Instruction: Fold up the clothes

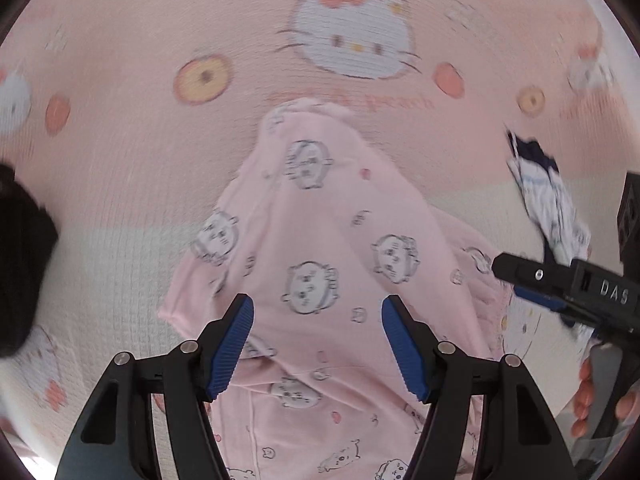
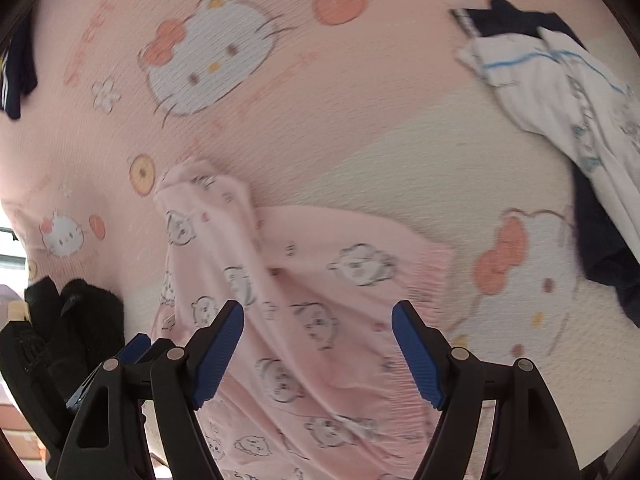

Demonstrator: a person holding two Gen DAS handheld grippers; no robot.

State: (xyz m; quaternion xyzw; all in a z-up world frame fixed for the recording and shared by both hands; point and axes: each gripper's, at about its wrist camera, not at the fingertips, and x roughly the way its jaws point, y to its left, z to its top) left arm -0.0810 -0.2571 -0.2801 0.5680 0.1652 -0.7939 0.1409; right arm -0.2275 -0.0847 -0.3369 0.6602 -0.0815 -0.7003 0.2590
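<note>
A pale pink garment [image 1: 320, 220] printed with small cartoon faces lies crumpled on the bed, one narrow end reaching away from me. My left gripper [image 1: 317, 304] hovers over its middle, jaws open, nothing between the blue pads. My right gripper [image 2: 318, 312] is also open above the same pink garment [image 2: 320, 280], near its ribbed edge, and holds nothing. In the left wrist view the right gripper [image 1: 560, 280] shows at the right edge. In the right wrist view a blue pad of the left gripper [image 2: 136, 346] peeks in at the lower left.
A pink and cream bedsheet [image 1: 160, 80] with a cartoon cat print covers the surface. A white and navy pile of clothes [image 2: 560, 100] lies at the right. A dark garment [image 2: 16, 72] sits far left. A black-gloved hand [image 2: 60, 320] shows lower left.
</note>
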